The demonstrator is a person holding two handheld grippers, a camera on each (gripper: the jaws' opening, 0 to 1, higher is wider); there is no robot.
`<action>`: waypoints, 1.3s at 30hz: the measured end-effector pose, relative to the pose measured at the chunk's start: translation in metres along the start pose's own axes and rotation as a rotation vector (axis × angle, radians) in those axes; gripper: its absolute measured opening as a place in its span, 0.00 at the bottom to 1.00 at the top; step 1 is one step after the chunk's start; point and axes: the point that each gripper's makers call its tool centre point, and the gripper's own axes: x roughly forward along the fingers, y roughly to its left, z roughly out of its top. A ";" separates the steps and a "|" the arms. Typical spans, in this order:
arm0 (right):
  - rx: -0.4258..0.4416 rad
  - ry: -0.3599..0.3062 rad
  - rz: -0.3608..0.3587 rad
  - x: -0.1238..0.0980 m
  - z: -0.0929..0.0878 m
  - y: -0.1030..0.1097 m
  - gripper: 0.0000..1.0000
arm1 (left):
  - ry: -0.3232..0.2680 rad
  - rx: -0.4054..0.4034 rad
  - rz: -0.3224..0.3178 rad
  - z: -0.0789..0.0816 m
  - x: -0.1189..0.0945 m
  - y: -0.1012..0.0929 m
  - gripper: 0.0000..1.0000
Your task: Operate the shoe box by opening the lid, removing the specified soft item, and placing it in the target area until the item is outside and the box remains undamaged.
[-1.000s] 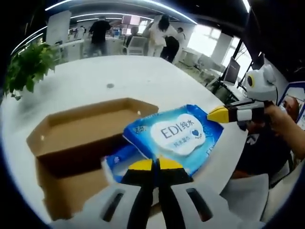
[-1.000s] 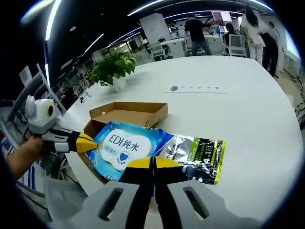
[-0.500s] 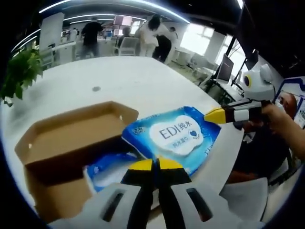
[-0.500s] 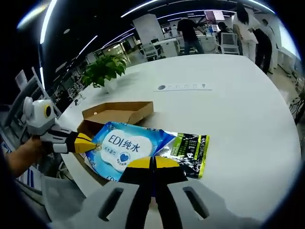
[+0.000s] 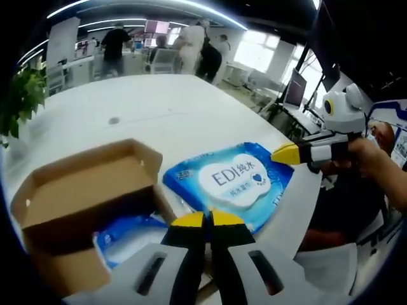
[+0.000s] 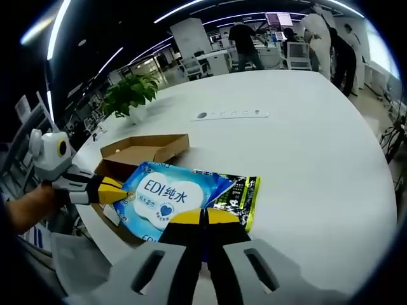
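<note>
With the shoe box (image 5: 82,190) lid open, left gripper (image 5: 206,219) and right gripper (image 6: 203,217) both pinch the wipes pack (image 6: 168,197) above the counter (image 6: 305,146); placing remains.

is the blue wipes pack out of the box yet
Out: the blue wipes pack hangs between both shut grippers, beside the open box.

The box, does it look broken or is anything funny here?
The box looks whole, with its lid open. The odd bit: both grippers, left and right, pinch the same blue wipes pack at opposite ends.
</note>
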 end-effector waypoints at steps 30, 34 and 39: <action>-0.033 0.052 -0.035 0.060 0.001 -0.051 0.00 | 0.117 0.114 0.038 0.006 0.066 0.025 0.00; -0.027 0.050 -0.038 0.063 0.000 -0.056 0.00 | 0.131 0.137 0.043 0.004 0.073 0.026 0.00; -0.028 0.047 -0.041 0.068 -0.004 -0.060 0.00 | 0.156 0.203 0.057 0.001 0.079 0.025 0.00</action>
